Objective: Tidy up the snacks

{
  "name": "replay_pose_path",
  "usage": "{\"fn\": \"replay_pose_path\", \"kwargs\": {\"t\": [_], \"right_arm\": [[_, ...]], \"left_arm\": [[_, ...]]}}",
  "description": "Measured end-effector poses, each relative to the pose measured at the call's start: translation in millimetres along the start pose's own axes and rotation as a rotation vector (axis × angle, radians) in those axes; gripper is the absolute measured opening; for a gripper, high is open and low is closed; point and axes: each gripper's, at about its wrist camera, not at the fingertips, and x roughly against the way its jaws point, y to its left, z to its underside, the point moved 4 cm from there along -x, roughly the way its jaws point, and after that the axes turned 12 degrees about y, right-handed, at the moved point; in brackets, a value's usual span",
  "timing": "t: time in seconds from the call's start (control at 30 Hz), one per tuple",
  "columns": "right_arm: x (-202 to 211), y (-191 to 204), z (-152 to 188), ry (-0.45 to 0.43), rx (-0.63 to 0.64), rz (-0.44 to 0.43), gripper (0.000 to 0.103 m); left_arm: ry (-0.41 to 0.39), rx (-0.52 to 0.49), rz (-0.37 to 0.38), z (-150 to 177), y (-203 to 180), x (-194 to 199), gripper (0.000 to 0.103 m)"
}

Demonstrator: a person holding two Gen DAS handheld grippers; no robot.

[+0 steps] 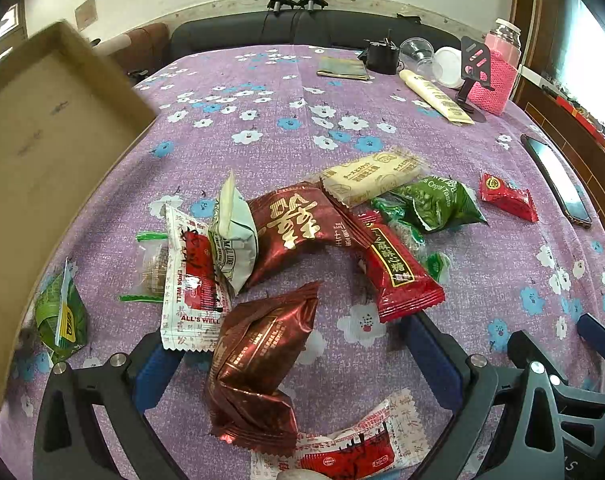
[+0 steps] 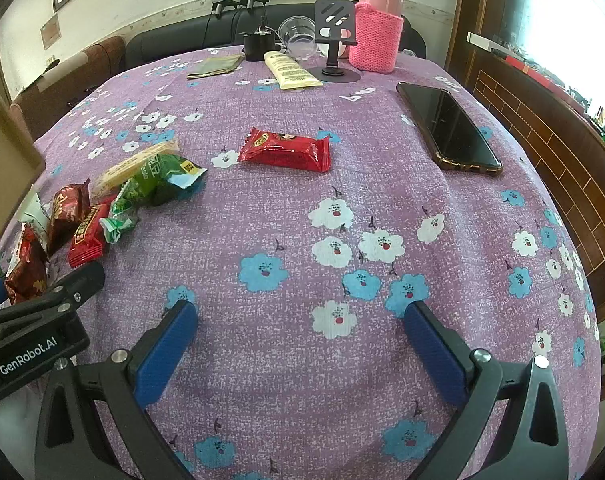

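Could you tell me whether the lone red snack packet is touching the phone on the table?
Apart. The right wrist view shows the red snack packet and the phone separated by a wide stretch of bare purple tablecloth.

snack pile (image 1: 302, 248) left, bare cloth (image 2: 302, 320) right

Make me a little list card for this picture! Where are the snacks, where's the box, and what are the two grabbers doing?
surface: purple flowered tablecloth
snack pile: many wrapped snacks heaped together
lone snack: red packet, apart from the pile
box: cardboard box, left of the pile, no snacks seen in the part that shows
left hand-held gripper: open, around a dark red packet
right hand-held gripper: open, nothing between its fingers
other things: phone, pink bottle
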Motion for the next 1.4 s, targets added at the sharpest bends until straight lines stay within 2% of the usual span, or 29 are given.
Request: {"fn": "replay_pose_path", "kwargs": {"t": [1.4], "right_arm": [[0.5,-0.3,0.0,0.000,0.000,-0.001,0.103]], "left_arm": [[0.000,0.004,0.002,-0.9,5.4,0.8,0.103]]}}
